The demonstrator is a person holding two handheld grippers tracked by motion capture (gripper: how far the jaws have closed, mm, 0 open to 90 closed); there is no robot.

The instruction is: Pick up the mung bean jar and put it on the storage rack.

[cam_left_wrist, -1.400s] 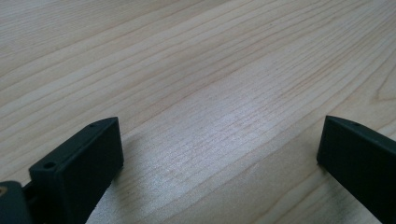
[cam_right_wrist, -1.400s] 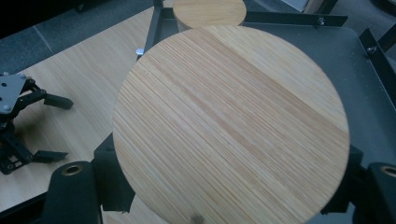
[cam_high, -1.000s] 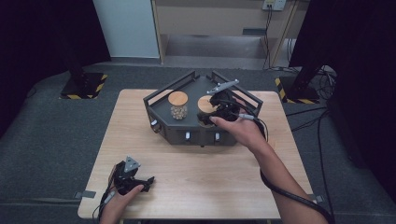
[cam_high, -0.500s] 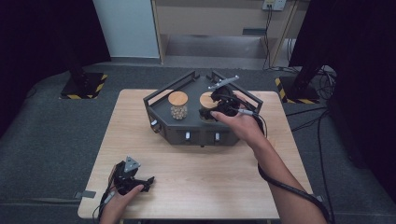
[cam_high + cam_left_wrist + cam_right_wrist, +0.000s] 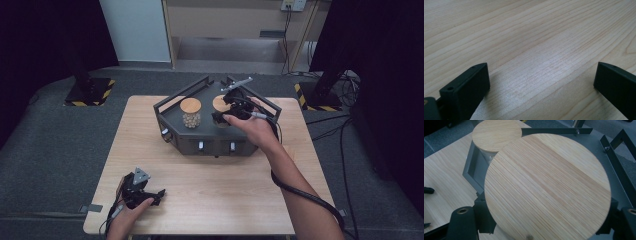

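We see a pale wooden surface (image 5: 210, 190) with a fine straight grain, and on its far half stands a dark grey metal tray (image 5: 210, 137) with angled corners and low rail walls. Inside the tray stand two small glass jars, each closed with a round flat lid of light wood. The left jar (image 5: 190, 114) is filled with small pale round pieces, and it stands free near the middle of the tray. The right jar (image 5: 220, 111) stands just beside it, and the right gripper (image 5: 227, 111) is at it from above, held by the person's right hand (image 5: 252, 131). In the right gripper view the round striped lid (image 5: 547, 186) lies between the two black jaws, which sit at its two sides; they seem to close on the lid, but whether they really press it we cannot tell. The left gripper (image 5: 142, 192) rests low on the near left part of the surface, well apart from the tray, held by the left hand (image 5: 127, 217). In the left gripper view its matte black, block-shaped jaws stand wide apart over bare wood, holding nothing.
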